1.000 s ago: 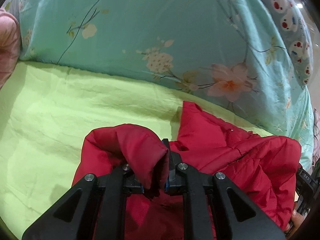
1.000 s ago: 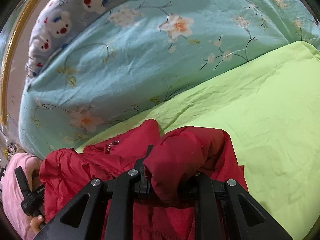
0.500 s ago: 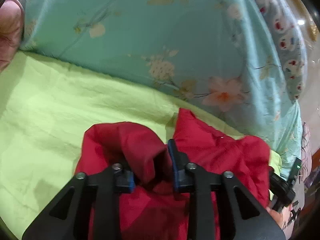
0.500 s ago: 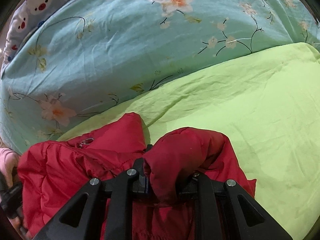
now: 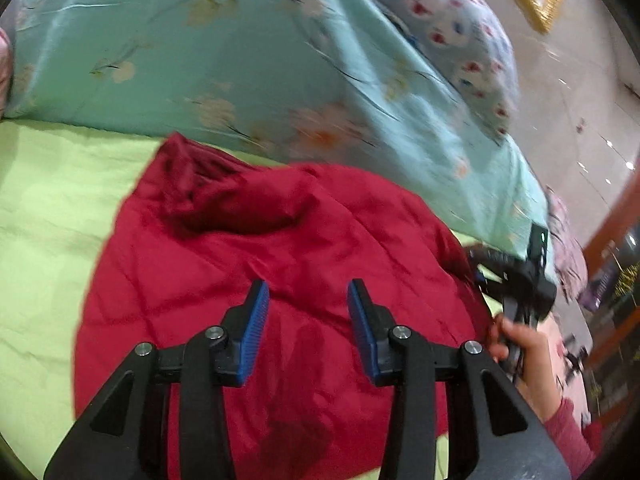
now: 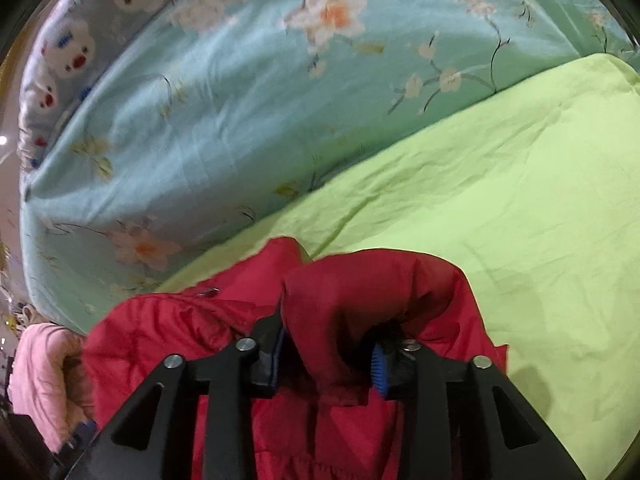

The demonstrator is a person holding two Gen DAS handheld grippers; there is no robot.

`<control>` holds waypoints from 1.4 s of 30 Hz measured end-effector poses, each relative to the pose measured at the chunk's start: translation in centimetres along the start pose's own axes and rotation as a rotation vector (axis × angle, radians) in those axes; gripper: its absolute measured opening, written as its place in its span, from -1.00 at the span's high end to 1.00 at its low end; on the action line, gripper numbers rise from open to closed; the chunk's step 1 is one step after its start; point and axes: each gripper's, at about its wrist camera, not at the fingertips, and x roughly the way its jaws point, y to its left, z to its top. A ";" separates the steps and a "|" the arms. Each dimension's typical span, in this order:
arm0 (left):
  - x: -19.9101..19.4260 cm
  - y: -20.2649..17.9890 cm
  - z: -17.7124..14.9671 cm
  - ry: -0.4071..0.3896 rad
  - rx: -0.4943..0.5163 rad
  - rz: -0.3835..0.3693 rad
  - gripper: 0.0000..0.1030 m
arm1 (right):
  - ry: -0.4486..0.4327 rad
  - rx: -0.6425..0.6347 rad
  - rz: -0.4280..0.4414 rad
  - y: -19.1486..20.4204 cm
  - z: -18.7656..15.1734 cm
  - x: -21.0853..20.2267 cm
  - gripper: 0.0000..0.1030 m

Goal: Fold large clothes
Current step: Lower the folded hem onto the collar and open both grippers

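A red padded jacket lies bunched on the lime green sheet. My left gripper is open and empty, its blue pads just above the jacket's quilted back. My right gripper is shut on a thick fold of the red jacket, which bulges up over the fingers and hides the fingertips. The right gripper and the hand holding it show at the jacket's right edge in the left wrist view.
A turquoise flowered duvet is heaped behind the jacket, with a bear-print pillow beyond it. A pink garment lies at the left in the right wrist view. Green sheet stretches to the right.
My left gripper has opened and let go of the jacket fold, which dropped flat, and has swung right. My right gripper keeps its hold.
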 end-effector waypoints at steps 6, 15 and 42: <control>-0.4 -3.0 -2.7 0.034 0.083 -0.062 0.25 | -0.136 -0.065 -0.031 1.2 0.1 -5.2 -0.11; 3.1 -3.5 -2.2 0.057 0.117 -0.002 0.25 | 0.028 -0.449 0.141 8.9 -6.5 -6.6 -0.07; 14.2 11.2 6.8 0.162 -0.113 0.380 0.97 | 0.078 -0.233 -0.267 -1.1 0.0 4.5 -0.47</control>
